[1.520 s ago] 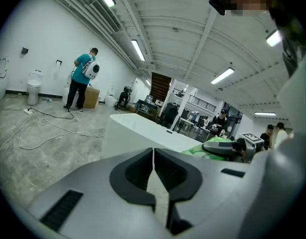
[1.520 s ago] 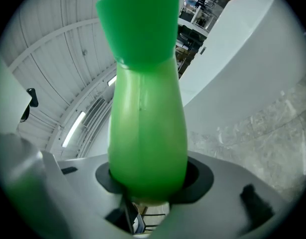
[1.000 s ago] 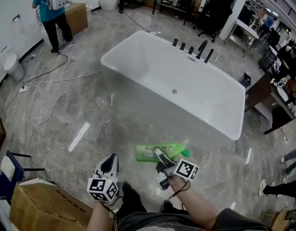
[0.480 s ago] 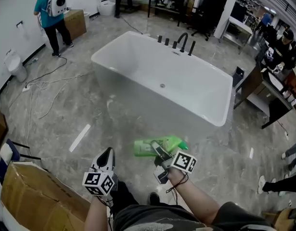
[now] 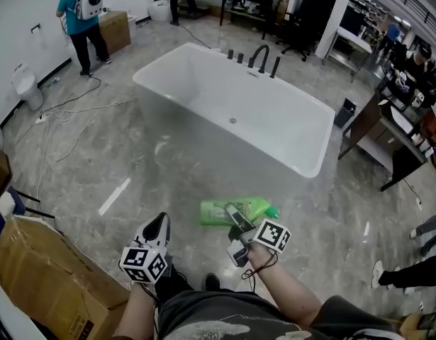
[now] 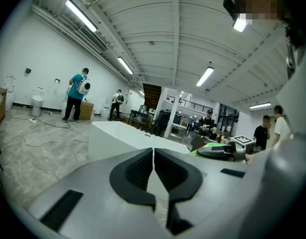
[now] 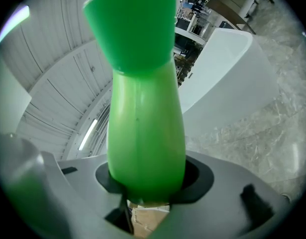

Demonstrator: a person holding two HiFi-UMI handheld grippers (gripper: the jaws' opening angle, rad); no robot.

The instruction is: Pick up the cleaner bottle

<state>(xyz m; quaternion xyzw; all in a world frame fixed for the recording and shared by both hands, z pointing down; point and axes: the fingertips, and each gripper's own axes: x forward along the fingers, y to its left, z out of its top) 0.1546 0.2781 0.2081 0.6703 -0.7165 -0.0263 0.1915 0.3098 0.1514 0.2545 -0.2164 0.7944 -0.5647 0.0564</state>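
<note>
The green cleaner bottle (image 5: 223, 211) hangs on its side above the grey floor, and my right gripper (image 5: 236, 216) is shut on it. In the right gripper view the bottle (image 7: 145, 133) fills the middle, its body pinched between the dark pads and its flared end pointing away. My left gripper (image 5: 159, 227) is beside it at the lower left, shut with nothing in it; its dark pads (image 6: 138, 171) meet in the left gripper view. That view also shows the bottle (image 6: 208, 146) at the right edge.
A white freestanding bathtub (image 5: 203, 73) with black taps (image 5: 258, 58) stands ahead. A cardboard box (image 5: 40, 275) sits at the lower left. Cables (image 5: 69, 112) trail over the floor at the left, near a toilet (image 5: 26, 87) and a person in teal (image 5: 79, 20). Desks (image 5: 395, 140) line the right.
Both grippers have travelled forward together with the bottle still held. The bathtub has shifted left in the head view and the cardboard box has come further into sight.
</note>
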